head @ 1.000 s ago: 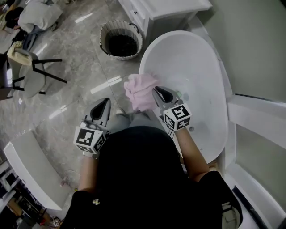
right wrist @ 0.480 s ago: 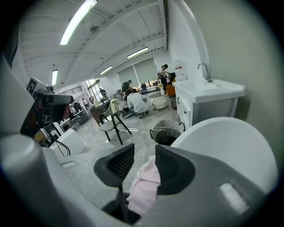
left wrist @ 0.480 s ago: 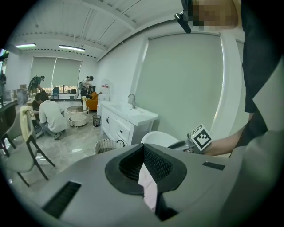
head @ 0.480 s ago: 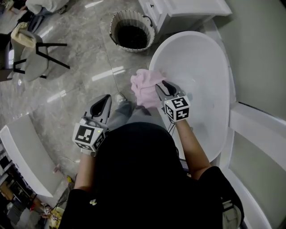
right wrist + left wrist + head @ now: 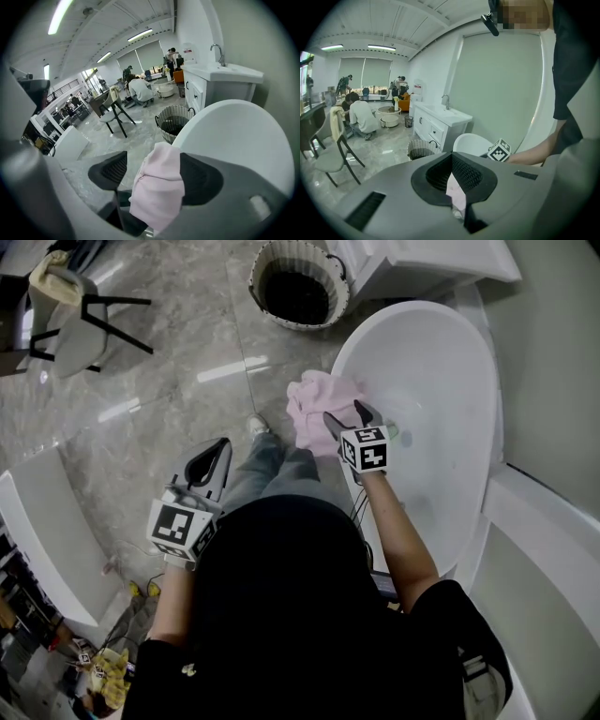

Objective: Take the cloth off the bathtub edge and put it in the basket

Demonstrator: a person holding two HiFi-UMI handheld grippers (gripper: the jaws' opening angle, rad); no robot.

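Observation:
A crumpled pink cloth (image 5: 319,407) lies on the left edge of the white bathtub (image 5: 450,362). My right gripper (image 5: 345,416) is at the cloth's near side and its jaws are opening. In the right gripper view the cloth (image 5: 157,190) hangs between the two pads, and the left pad (image 5: 112,169) stands clear of it. The round wicker basket (image 5: 258,268) with a dark lining stands on the floor beyond the tub, and also appears in the right gripper view (image 5: 161,119). My left gripper (image 5: 217,448) hovers over the floor to the left, shut and empty.
A white vanity cabinet (image 5: 422,263) stands beside the basket at the tub's head. A grey chair (image 5: 75,329) with black legs is at the far left. A white bench (image 5: 37,540) lies at the near left. My own legs stand next to the tub.
The right gripper has moved forward onto the cloth and its jaws have spread apart. The cloth has stayed on the tub edge. The left gripper has hardly moved.

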